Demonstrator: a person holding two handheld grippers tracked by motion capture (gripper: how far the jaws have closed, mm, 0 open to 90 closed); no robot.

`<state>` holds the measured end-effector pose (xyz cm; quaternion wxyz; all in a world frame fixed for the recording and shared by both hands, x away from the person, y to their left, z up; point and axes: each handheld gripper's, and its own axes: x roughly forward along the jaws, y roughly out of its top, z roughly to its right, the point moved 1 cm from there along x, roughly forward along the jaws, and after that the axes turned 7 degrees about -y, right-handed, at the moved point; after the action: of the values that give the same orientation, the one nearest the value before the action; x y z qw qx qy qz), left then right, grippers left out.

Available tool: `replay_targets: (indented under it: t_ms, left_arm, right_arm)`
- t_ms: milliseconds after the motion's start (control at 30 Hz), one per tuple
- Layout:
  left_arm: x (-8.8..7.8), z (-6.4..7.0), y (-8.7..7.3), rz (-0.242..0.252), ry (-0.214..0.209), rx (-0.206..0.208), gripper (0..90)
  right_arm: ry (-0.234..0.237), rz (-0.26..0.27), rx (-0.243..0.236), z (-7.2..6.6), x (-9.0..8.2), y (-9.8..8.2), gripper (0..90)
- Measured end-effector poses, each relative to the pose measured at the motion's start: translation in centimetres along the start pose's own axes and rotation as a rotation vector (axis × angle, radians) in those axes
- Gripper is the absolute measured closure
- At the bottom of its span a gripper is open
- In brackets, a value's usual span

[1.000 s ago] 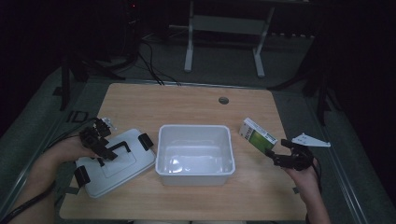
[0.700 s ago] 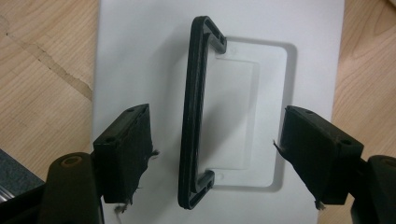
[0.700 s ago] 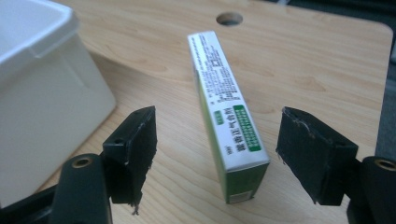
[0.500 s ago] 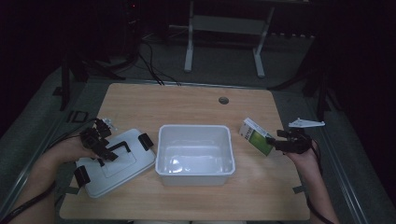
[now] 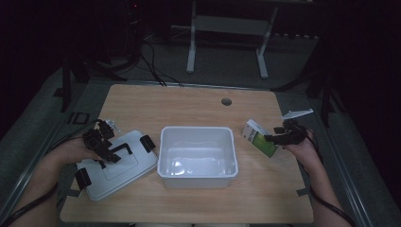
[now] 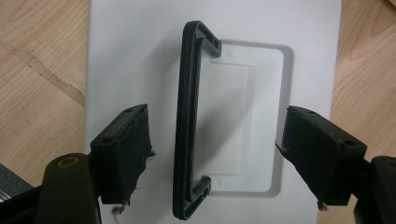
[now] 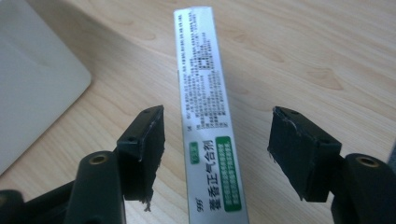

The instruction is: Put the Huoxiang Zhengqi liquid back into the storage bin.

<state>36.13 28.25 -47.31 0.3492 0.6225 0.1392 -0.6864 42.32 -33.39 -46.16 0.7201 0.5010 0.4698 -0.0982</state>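
Note:
A white tub [image 5: 197, 156] stands mid-table. Left of it lies its white lid [image 5: 118, 168] with a black handle [image 6: 187, 140] and black latches. My left gripper [image 5: 101, 146] hovers over the lid. Its jaws [image 6: 217, 121] are open on either side of the handle, and neither pad touches it. A green and white carton [image 5: 259, 138] stands on edge right of the tub. My right gripper [image 5: 279, 138] is at the carton. Its jaws have just been closing, and the carton's narrow side [image 7: 205, 116] stands between them with gaps to both pads.
A round cable hole [image 5: 226, 101] sits near the table's far edge. The tub's wall [image 7: 32, 79] lies close to the left of the right gripper. Bare wood stretches in front of the tub and behind it. Metal stand legs [image 5: 191, 52] rise beyond the table.
My right gripper has moved away from the person and slightly left, up to the carton, and its jaws have narrowed around it. The left gripper, lid and tub have stayed put.

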Motion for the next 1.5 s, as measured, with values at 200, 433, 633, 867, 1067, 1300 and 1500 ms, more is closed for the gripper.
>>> replay_targets:
  t_ms: [200, 433, 633, 867, 1067, 1300, 1500]
  left_arm:
    - [-0.1, 0.1, 0.0, -0.001, 0.009, 0.008, 24.0]
    - [-0.4, 0.1, 0.0, -0.009, 0.015, 0.01, 24.0]
    - [0.0, 0.1, 0.0, -0.019, 0.011, 0.01, 24.0]
    - [0.2, 0.2, 0.1, -0.027, 0.009, 0.02, 24.0]
    - [0.1, 0.4, 0.4, -0.025, 0.011, 0.028, 24.0]
    - [0.5, 0.4, 0.4, -0.034, 0.013, 0.03, 24.0]
    - [0.6, 0.4, 0.3, -0.037, 0.011, 0.029, 24.0]
  right_arm:
    - [-0.007, -0.037, -0.021, 0.1, 0.7, 0.6, 39.0]
    - [0.005, -0.136, -0.068, 0.0, 2.1, 1.3, 42.4]
    - [0.011, -0.198, -0.096, -0.2, 2.6, 2.1, 45.6]
    - [0.02, -0.269, -0.121, -0.3, 3.3, 2.9, 46.5]
    - [0.01, -0.368, -0.17, -0.8, 4.3, 3.4, 46.2]
    - [0.0, -0.457, -0.226, -1.6, 5.2, 3.7, 55.9]
    - [-0.01, -0.473, -0.235, -1.7, 5.4, 3.8, 62.5]
